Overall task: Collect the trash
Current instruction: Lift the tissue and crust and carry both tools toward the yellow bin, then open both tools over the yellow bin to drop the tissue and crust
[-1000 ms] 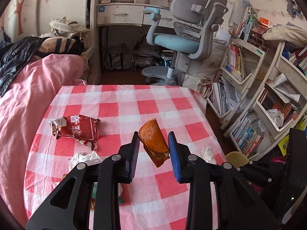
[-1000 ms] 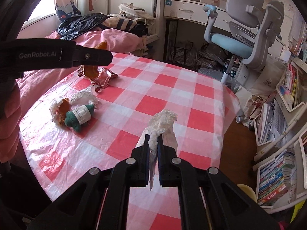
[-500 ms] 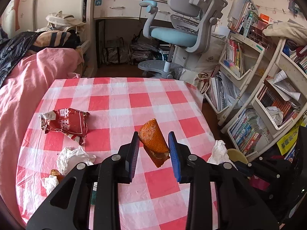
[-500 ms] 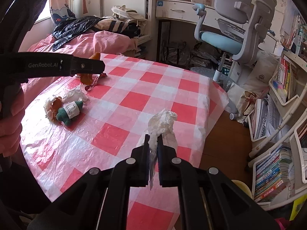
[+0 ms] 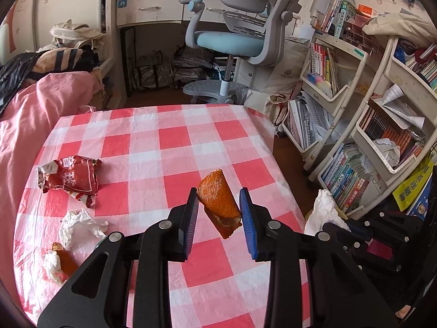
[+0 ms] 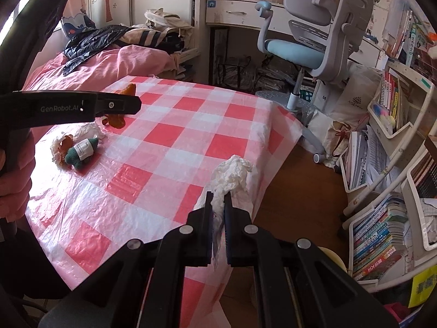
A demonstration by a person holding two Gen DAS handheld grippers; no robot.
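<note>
I am holding a two-finger tool in each hand above a tabletop (image 5: pixel 174 139) covered in a red and white checked plastic cloth.

My left hand-held gripper (image 5: pixel 220 209) is pinching an orange peel (image 5: pixel 218 199) between its two blue-padded fingers, and the peel is hanging in the air above the cloth. Ahead of this gripper and to its left, a crumpled red snack wrapper (image 5: pixel 71 176) is lying on the cloth. Nearer to me on that same left side, a crumpled white tissue (image 5: pixel 77 225) is lying beside another bit of orange peel (image 5: pixel 64 258) resting on white paper.

My right hand-held gripper (image 6: pixel 218 205) is clamping a crumpled white tissue wad (image 6: pixel 232 175); its fingers are nearly together, and the wad is sticking up beyond the fingertips. This gripper is hovering at the right edge of the tabletop, partly over the wooden floor (image 6: pixel 300 188). Far off to its left, a small green bottle (image 6: pixel 82 151) with a white label is lying on its side on the cloth, touching the scraps of paper and peel. My left tool is showing in that same view as a dark bar above them.

Beyond the tabletop, a grey and blue desk chair (image 5: pixel 240 35) is standing ahead. A pink bed (image 5: pixel 30 114) is lying to the left, and bookshelves (image 5: pixel 363 125) are standing to the right.
</note>
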